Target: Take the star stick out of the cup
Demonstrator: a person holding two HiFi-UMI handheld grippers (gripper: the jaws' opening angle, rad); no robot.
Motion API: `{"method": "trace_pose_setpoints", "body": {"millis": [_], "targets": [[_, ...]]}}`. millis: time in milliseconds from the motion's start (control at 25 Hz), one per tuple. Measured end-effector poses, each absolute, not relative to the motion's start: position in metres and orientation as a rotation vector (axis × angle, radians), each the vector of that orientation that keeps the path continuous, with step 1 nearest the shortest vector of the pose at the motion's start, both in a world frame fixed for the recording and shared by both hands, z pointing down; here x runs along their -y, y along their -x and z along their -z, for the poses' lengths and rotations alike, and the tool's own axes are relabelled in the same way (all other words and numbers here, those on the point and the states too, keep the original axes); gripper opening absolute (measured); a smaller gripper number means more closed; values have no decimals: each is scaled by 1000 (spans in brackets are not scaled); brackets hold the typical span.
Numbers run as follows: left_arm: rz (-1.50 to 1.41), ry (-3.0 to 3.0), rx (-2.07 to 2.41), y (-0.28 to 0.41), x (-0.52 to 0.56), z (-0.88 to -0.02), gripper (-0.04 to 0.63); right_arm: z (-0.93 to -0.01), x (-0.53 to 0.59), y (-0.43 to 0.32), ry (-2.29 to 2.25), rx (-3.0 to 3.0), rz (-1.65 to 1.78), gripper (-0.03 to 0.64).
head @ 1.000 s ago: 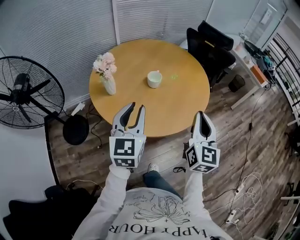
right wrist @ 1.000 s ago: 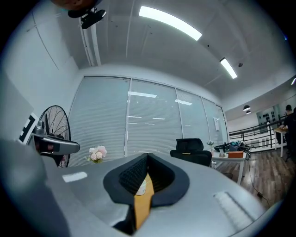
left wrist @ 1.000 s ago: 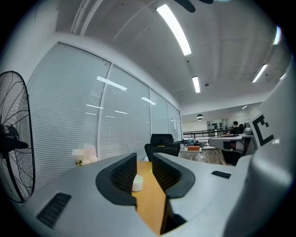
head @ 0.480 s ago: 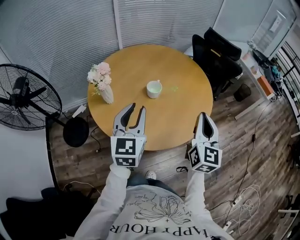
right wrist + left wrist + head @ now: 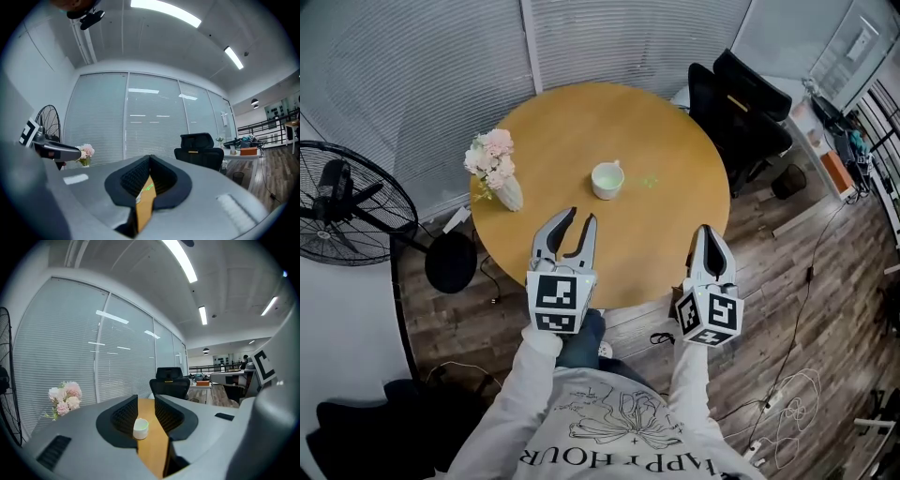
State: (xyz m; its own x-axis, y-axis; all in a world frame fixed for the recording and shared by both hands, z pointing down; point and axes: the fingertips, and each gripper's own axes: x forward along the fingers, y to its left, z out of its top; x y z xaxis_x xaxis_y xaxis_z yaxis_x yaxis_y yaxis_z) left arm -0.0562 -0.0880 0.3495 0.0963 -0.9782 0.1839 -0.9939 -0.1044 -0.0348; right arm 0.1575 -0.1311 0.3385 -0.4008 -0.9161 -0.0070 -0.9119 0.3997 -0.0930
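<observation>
closer now in the head view: left gripper (image 5: 581,217) and right gripper (image 5: 705,230) reach the near edge of the desk (image 5: 675,131); cup (image 5: 607,179) sits mid-desk, star stick indiscernible. left gripper view: fingers released, just opening, empty, framing the cup. right gripper view: fingers clenched, empty. approach step; next, reach the cup.

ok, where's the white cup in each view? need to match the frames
Head view: white cup near the middle of the round table.
Left gripper view: cup low centre, on the table far beyond the open jaws, seen through their gap.
Right gripper view: cannot be made out; only a thin strip of table shows between the jaws.
Shared landmark: pink flowers, towards the left in every view.
</observation>
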Motion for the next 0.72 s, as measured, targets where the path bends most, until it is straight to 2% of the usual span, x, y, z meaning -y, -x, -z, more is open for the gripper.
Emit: {"method": "trace_pose_setpoints", "body": {"millis": [720], "targets": [[-403,-2363,1868,58,217,-387,101,-353,241,-144,1812,-2513,146,11]]}}
